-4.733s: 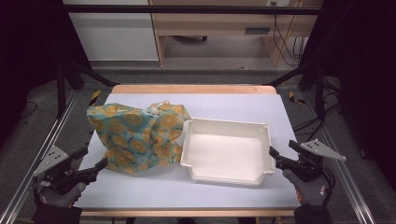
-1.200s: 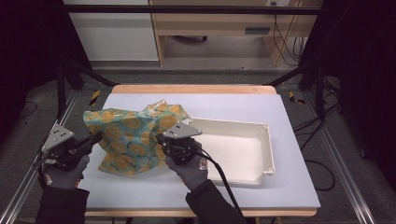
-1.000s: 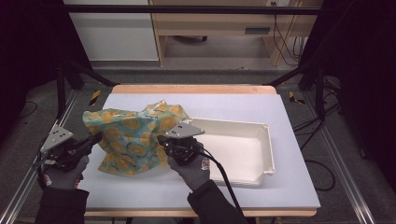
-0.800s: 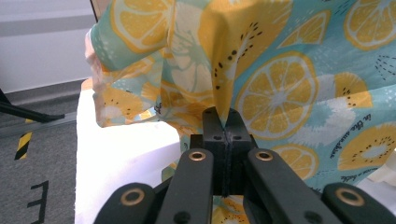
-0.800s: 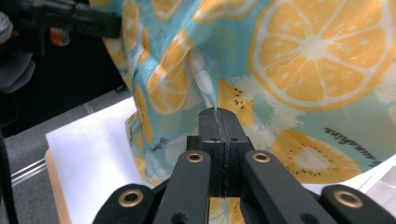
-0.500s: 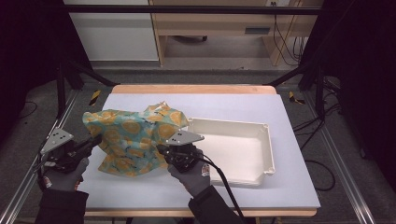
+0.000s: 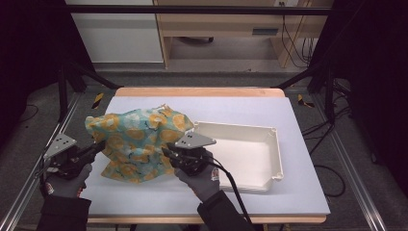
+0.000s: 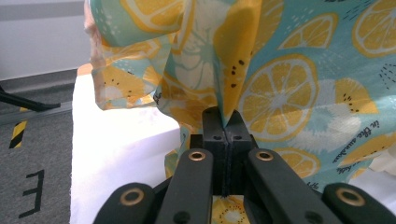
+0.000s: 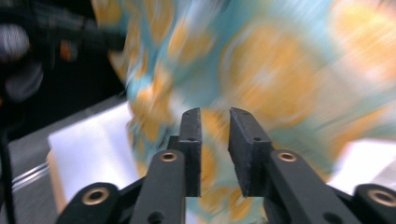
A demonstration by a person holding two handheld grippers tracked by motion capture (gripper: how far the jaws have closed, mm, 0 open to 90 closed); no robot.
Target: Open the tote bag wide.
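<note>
Pinching crumpled lemon-print cloth [image 8: 289, 88], left tongs [image 8: 226, 122] clamp a fold.

the lemon-print cloth [image 9: 261, 60] is smeared by blur in the right gripper view, its pattern unreadable. in the left gripper view its top and right run off the picture. the white tray [image 7: 250, 154] is partly hidden behind the right gripper [image 7: 166, 153].

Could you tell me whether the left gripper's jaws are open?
No, the left gripper has its jaws shut on a fold of the cloth.
</note>
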